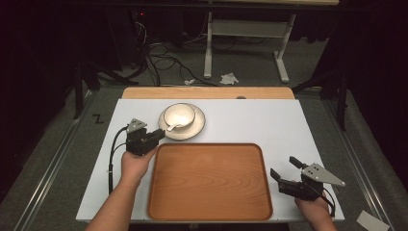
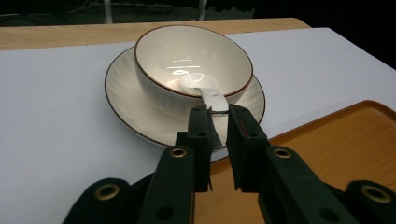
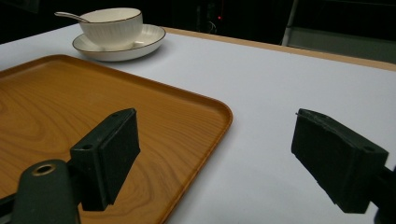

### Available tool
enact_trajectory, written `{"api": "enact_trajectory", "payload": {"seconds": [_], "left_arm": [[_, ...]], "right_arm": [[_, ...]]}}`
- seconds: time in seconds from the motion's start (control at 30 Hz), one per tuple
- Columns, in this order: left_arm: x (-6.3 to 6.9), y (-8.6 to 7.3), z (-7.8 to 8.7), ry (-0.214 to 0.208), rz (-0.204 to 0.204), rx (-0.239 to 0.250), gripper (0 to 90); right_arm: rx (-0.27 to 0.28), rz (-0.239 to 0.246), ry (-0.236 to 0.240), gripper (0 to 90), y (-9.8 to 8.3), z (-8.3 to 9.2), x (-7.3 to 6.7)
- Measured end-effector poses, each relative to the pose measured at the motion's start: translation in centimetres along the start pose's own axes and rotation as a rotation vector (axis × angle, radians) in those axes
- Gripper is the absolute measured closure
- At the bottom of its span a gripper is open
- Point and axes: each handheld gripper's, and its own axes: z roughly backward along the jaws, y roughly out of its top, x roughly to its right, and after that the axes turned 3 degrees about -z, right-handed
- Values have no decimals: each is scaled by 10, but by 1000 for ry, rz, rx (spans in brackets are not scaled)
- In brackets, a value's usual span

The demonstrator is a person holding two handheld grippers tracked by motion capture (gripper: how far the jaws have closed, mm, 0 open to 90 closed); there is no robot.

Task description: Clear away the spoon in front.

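A cream bowl (image 1: pixel 179 114) with a brown rim stands on a matching saucer (image 1: pixel 197 126) at the back of the white table. A white spoon (image 2: pixel 212 95) lies in the bowl (image 2: pixel 194 60), its handle sticking out over the rim toward me. My left gripper (image 2: pixel 218 114) is shut on the end of that handle, just above the saucer (image 2: pixel 126 100). In the high view the left gripper (image 1: pixel 161 132) sits at the tray's far left corner. My right gripper (image 1: pixel 284 167) rests open to the right of the tray, with nothing between its wide-set jaws (image 3: pixel 215 116).
A wooden tray (image 1: pixel 209 180) with a raised rim lies in the front middle of the white table (image 1: pixel 269 120); nothing is on it. A wooden strip (image 1: pixel 207 92) runs along the far edge. Cables and a white stand are on the floor beyond.
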Motion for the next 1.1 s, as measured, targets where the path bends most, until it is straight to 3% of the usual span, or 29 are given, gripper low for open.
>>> {"api": "enact_trajectory", "payload": {"seconds": [0.23,0.4,0.53,0.67,0.7,0.87,1.1], "left_arm": [[1,-2,10,10,30,31,660],[2,-3,19,-17,41,47,574],[4,-1,25,-50,83,53,497],[5,0,27,-42,108,71,470],[5,2,25,-50,145,72,459],[5,5,18,-50,202,35,461],[2,6,5,-69,301,29,504]], "right_arm": [[5,-1,-1,165,0,1,0],[6,1,-1,165,0,1,0],[9,5,3,165,1,1,0],[15,5,6,165,1,2,-1],[17,3,8,165,1,3,-1],[19,1,5,165,1,3,1],[20,5,6,165,2,3,0]]}}
